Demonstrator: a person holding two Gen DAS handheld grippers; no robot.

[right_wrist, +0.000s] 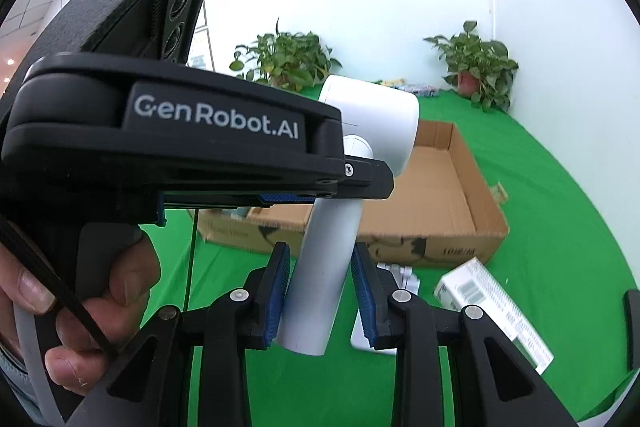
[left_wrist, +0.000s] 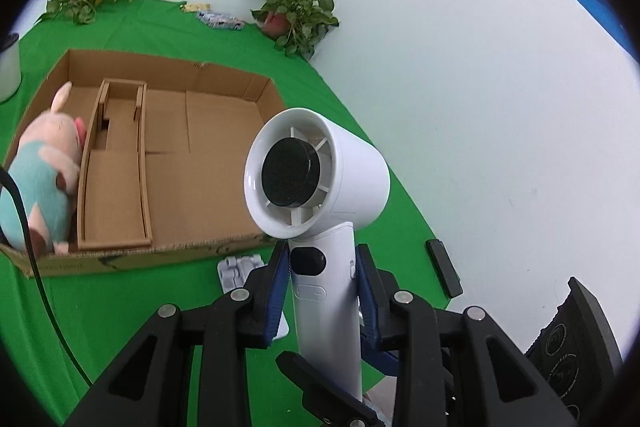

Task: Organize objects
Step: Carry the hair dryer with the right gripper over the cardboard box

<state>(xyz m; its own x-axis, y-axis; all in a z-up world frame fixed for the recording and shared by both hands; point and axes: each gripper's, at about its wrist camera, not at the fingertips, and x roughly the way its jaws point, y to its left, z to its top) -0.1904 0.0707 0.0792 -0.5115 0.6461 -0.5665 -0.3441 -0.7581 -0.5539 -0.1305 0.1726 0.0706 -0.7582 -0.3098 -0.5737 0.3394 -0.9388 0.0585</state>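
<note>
Hairdryer (left_wrist: 320,187), white with a round black cap in the centre of its barrel, stands upright in the middle of the left wrist frame. Its handle runs down between the blue pads of the left gripper (left_wrist: 322,287). Both pads press against the handle's sides just below the barrel, so this claw is clenched on it.

In the right wrist frame the same hairdryer (right_wrist: 328,267) shows from behind, its handle tilted and its barrel toward the upper middle. The right gripper (right_wrist: 320,291) straddles the lower handle: the left-hand pad (right_wrist: 276,291) touches it, while a narrow gap shows beside the right-hand pad, so I cannot tell whether this claw grips. The left gripper's black body fills the left half of that frame, held by a hand (right_wrist: 80,307) at lower left.

Behind the hairdryer, a shallow cardboard box (left_wrist: 224,91) sits on the green cloth (left_wrist: 140,27). A plush toy (left_wrist: 44,179) lies in its compartment at the left edge of the frame. A white printed carton (right_wrist: 496,311) lies on the cloth at lower right. Two potted plants (right_wrist: 476,67) stand against the far wall.
</note>
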